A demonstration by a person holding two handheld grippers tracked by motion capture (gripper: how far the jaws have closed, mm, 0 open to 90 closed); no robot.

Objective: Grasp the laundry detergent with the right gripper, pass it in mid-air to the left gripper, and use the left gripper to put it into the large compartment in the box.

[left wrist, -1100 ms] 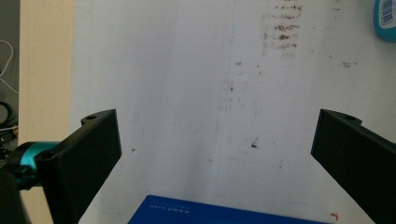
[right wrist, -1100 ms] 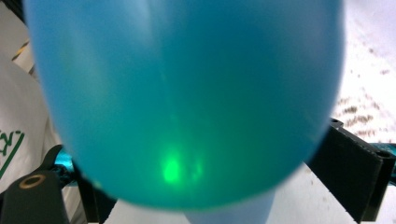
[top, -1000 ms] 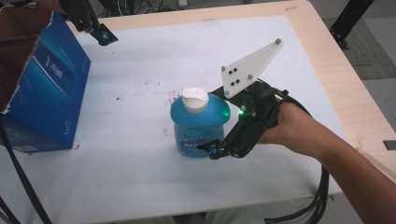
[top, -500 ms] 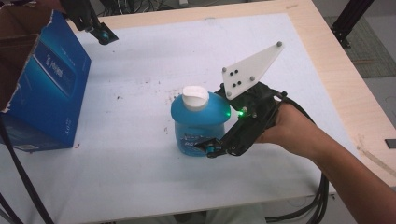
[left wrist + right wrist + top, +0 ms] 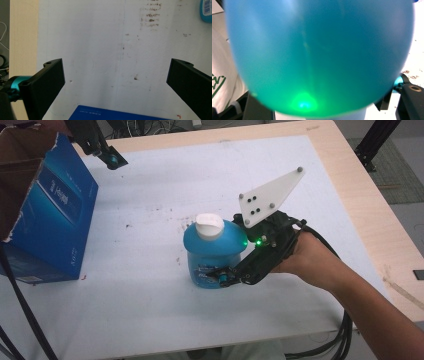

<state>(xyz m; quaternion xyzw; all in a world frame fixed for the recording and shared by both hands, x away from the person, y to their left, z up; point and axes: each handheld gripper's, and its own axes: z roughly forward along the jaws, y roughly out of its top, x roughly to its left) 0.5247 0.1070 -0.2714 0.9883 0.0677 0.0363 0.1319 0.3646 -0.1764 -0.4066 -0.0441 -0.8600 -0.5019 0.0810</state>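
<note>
A blue plastic bottle [image 5: 215, 252] with a white cap [image 5: 209, 226] stands upright near the middle of the white table top [image 5: 150, 315]. My right gripper [image 5: 231, 251] comes in from the right, one jaw on either side of the bottle's body, shut on it. In the right gripper view the bottle [image 5: 319, 50] looms very close, lit by a green spot, with the black jaws at the bottom corners. My left gripper [image 5: 112, 160] hangs at the far left, open, with nothing between its jaws [image 5: 116, 82]. The bottle's edge [image 5: 207, 10] shows at the top right of that view.
A large blue cardboard box [image 5: 55, 220] with open brown flaps stands at the left edge, and its top edge [image 5: 112, 114] lies just below the left gripper. The wooden table rim [image 5: 360, 195] runs along the right. Cables [image 5: 342, 340] trail off the near right.
The right gripper has crept slightly left along the bottle; the bottle stays in nearly the same spot. The left gripper has not moved.
</note>
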